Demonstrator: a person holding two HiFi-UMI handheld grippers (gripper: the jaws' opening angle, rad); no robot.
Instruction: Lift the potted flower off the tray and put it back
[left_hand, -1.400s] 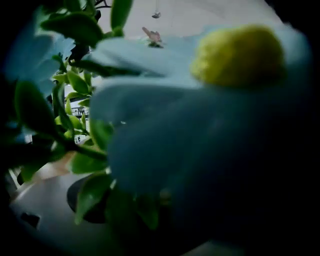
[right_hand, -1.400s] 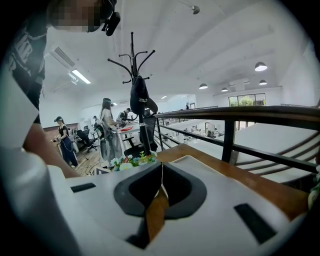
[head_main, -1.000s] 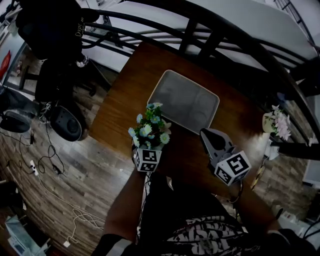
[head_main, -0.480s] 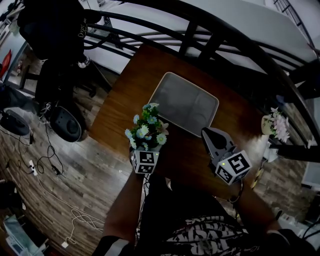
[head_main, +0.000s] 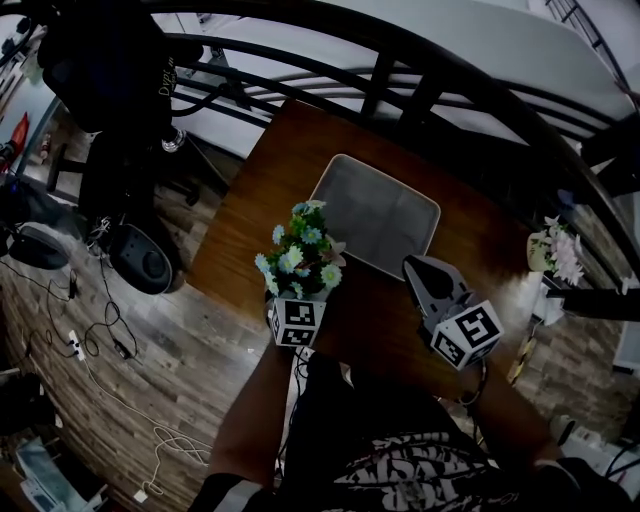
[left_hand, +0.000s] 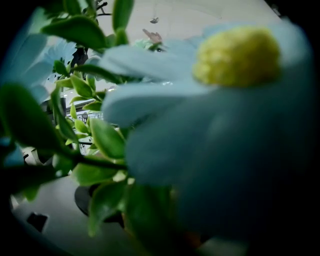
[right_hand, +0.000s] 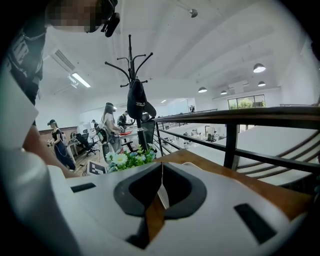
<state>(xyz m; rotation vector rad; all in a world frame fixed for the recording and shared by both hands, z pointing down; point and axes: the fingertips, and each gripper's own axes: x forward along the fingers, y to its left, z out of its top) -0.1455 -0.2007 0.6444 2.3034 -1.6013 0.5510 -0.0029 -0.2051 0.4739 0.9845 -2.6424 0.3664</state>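
The potted flower (head_main: 300, 258), pale blue and white blooms over green leaves, hangs over the wooden table (head_main: 280, 150) just off the near left corner of the grey tray (head_main: 385, 215). Its pot is hidden under the blooms. My left gripper (head_main: 298, 298) sits right beneath it, with the marker cube (head_main: 297, 322) showing; petals and leaves (left_hand: 100, 145) fill the left gripper view and hide the jaws. My right gripper (head_main: 417, 268) rests right of the flower, near the tray's front edge, shut (right_hand: 161, 167) with nothing in it. The bouquet (right_hand: 127, 159) shows beyond its jaws.
A dark metal railing (head_main: 420, 80) runs behind the table. A second small flower pot (head_main: 555, 250) stands at the table's far right. Left of the table lie a wooden floor with cables (head_main: 100, 330) and a dark chair (head_main: 110, 90). People stand at desks in the background (right_hand: 107, 130).
The left gripper and the flower drifted slightly toward me and back, staying together. The right gripper has hardly moved. The tray stays empty.
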